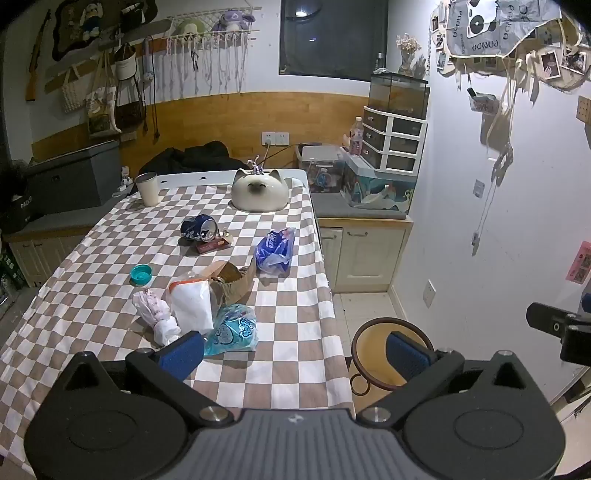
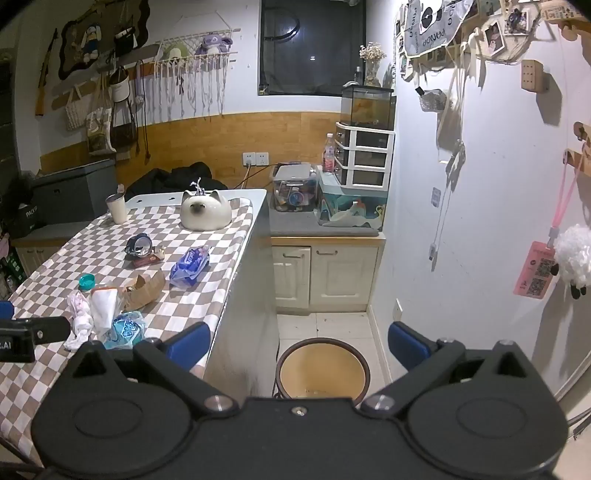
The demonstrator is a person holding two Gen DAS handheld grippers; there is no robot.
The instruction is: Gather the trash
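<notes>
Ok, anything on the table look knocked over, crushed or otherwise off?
Yes. The blue can lies dented on its side, mouth toward the camera. A brown paper bag is torn open, with crumpled wrappers beside it. Nothing looks spilled.

Crushed can (image 1: 199,228), wrappers on checkered tablecloth (image 1: 92,266), bin (image 1: 373,347) beside

A lived-in home room was shown. Behind the checked-cloth table (image 1: 110,258), tote bags (image 1: 99,99) and plush toys (image 1: 229,18) were hung; beside it, a fish tank (image 1: 399,92) was stacked on drawers (image 1: 391,140).
</notes>
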